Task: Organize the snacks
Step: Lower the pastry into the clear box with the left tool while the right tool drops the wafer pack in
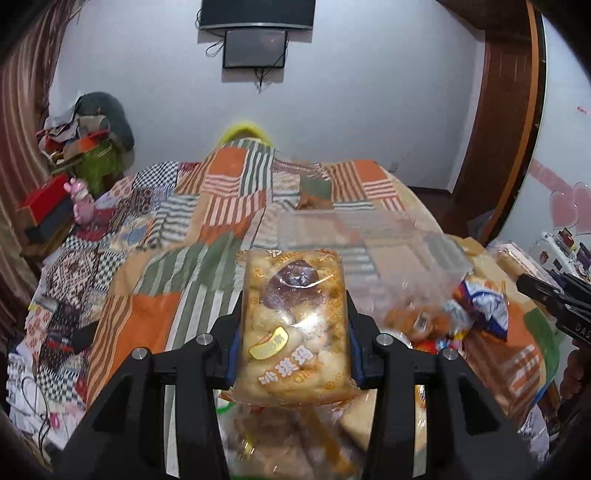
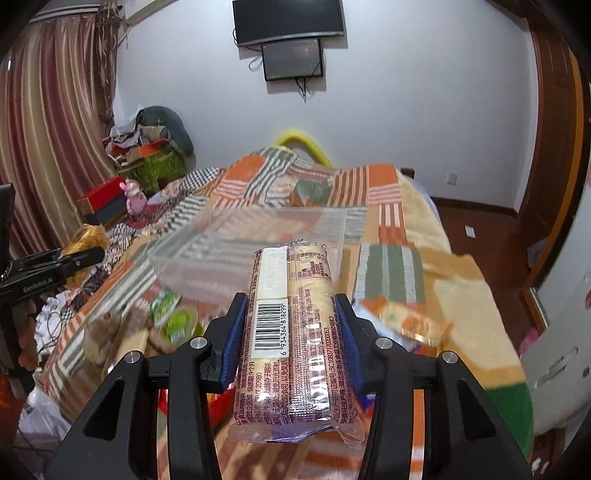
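My left gripper (image 1: 293, 314) is shut on a clear bag of golden puffed snacks (image 1: 295, 321) and holds it above the bed. My right gripper (image 2: 291, 317) is shut on a cream biscuit pack with a barcode (image 2: 291, 332). A clear plastic bin (image 2: 251, 251) lies on the bedspread ahead of both; it also shows in the left wrist view (image 1: 369, 243). Loose snack packets (image 1: 461, 314) lie beside the bin; green jelly cups (image 2: 173, 317) and an orange packet (image 2: 410, 317) show in the right wrist view. The right gripper also shows at the left wrist view's right edge (image 1: 554, 299).
A patchwork bedspread (image 2: 388, 206) covers the bed. A red box (image 2: 107, 195) and a pink toy (image 2: 135, 197) sit at the left. Clutter is piled by the striped curtain (image 2: 48, 122). A TV (image 2: 290, 22) hangs on the far wall. Wooden door (image 2: 550, 122) at right.
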Available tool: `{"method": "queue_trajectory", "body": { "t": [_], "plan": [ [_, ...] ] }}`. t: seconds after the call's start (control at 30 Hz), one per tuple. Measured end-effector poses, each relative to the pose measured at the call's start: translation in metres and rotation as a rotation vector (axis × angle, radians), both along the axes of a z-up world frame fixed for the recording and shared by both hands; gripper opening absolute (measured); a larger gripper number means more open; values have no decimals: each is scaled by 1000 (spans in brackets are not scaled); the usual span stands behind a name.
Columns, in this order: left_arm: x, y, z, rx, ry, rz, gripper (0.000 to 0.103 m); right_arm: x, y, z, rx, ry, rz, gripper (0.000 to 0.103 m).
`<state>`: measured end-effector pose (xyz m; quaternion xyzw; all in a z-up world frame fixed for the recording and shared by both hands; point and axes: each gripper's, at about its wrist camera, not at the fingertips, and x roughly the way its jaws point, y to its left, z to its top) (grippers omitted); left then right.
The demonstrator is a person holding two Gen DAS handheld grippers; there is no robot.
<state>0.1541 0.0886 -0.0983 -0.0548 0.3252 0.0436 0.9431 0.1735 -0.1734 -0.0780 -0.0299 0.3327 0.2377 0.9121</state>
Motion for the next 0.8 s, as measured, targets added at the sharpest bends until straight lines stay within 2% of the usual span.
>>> {"method": "queue_trajectory", "body": {
  "t": [0.4,0.6,0.8],
  "plan": [
    [67,-10,4,0,-1,-58,44,54,26,-5,2,-20,-1,43],
    [106,-6,-10,-38,47,-54,44,80,36,-21,17,38,7,43],
    [144,-6,-31,-63,114,-69,44,100,48,-36,-15,74,11,43]
  ]
}}
